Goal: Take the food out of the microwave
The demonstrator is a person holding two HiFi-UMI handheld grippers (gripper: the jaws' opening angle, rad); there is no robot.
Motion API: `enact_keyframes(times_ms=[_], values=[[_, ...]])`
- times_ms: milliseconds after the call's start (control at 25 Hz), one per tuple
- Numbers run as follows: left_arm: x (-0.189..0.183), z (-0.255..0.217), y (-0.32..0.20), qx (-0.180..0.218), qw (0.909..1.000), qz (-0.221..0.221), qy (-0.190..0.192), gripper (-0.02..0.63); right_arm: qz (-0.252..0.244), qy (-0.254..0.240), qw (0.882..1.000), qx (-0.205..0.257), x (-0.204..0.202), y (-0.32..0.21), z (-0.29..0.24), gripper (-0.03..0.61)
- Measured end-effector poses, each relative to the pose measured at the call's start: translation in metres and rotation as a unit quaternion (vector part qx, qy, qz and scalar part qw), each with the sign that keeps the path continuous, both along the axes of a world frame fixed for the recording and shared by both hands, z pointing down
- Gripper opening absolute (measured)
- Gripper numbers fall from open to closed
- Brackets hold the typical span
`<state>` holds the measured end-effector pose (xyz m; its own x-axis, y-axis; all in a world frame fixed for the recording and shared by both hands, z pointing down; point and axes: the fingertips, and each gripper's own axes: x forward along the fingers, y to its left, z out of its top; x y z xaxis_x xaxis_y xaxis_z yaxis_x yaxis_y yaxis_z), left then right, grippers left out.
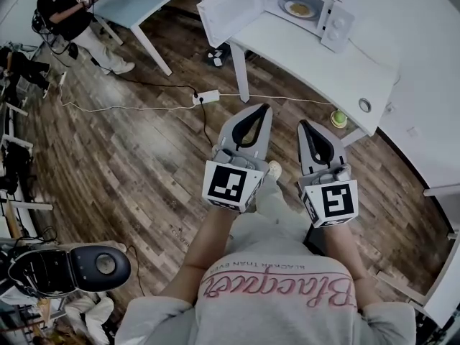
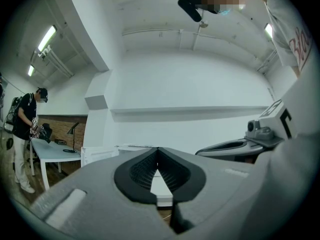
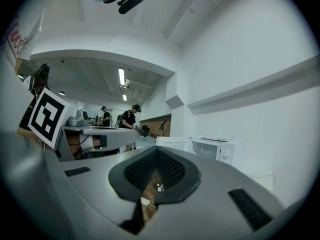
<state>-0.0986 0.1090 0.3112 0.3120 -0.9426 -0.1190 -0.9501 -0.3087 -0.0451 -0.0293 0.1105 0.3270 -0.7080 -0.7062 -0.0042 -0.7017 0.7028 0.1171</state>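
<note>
White microwave (image 1: 336,24) stands open at one o'clock, with food (image 1: 299,8) inside on what looks like a plate. Left gripper (image 1: 261,109) and right gripper (image 1: 305,125) are both clenched, empty and well short. Approach step, probably. Next: unclench and reach inside.

The floor (image 1: 129,164) was of dark wooden planks, which ran at a slant in the head view. A long white table (image 1: 309,63) stood on it at the upper right. A second, pale table (image 1: 136,6) stood well apart from it, at the upper left. A white power strip (image 1: 207,97) lay on the planks between them, and a thin cable (image 1: 108,109) ran from it. In the left gripper view, the white wall (image 2: 190,79) carried a long ledge (image 2: 190,110). A part of brick wall (image 2: 60,129) showed behind the pale table. Tube lamps (image 2: 48,37) were lit on the ceiling.
</note>
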Motion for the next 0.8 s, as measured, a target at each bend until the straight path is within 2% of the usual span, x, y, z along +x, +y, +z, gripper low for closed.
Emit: enact_keyframes(times_ms=[360,800], values=[[-0.007,-0.006,-0.057,0.003,0.9998,0.018,-0.011,0.005,-0.004,-0.003,1.000,0.002,-0.019,-0.055,-0.004,0.011],[-0.008,-0.017,-0.166,-0.007,0.9990,0.037,-0.022,0.005,-0.002,-0.005,1.000,-0.008,-0.028,-0.162,-0.013,0.011]])
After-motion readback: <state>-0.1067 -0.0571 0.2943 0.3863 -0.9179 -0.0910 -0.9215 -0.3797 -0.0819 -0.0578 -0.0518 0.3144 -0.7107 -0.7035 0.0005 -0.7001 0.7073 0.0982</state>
